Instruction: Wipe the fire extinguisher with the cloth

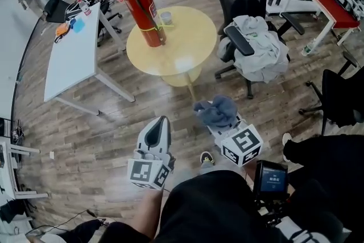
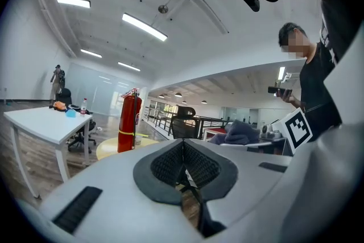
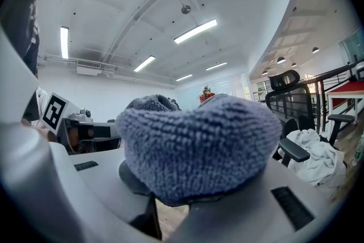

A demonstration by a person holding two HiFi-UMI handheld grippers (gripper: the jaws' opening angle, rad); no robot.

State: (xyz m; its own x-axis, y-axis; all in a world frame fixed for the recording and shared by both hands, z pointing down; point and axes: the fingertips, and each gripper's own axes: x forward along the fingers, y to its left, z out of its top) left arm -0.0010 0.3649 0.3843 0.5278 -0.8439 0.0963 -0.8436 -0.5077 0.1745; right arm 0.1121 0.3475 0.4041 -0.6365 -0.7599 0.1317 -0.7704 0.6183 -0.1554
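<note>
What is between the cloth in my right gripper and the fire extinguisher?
In the head view, beyond the cloth comes floor, then the near part of the round table on which the extinguisher stands.

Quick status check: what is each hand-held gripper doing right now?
Left hand-held gripper: closed, nothing between its jaws.
Right hand-held gripper: closed on the blue-grey cloth.

Left gripper (image 1: 162,122): jaws together, tips touching, nothing between them. Right gripper (image 1: 223,131): jaws clamped on the cloth (image 1: 216,111), which bunches over my tips. I hold both out in front, side by side, pointing forward about level. My left forearm (image 1: 149,209) shows behind its marker cube.
</note>
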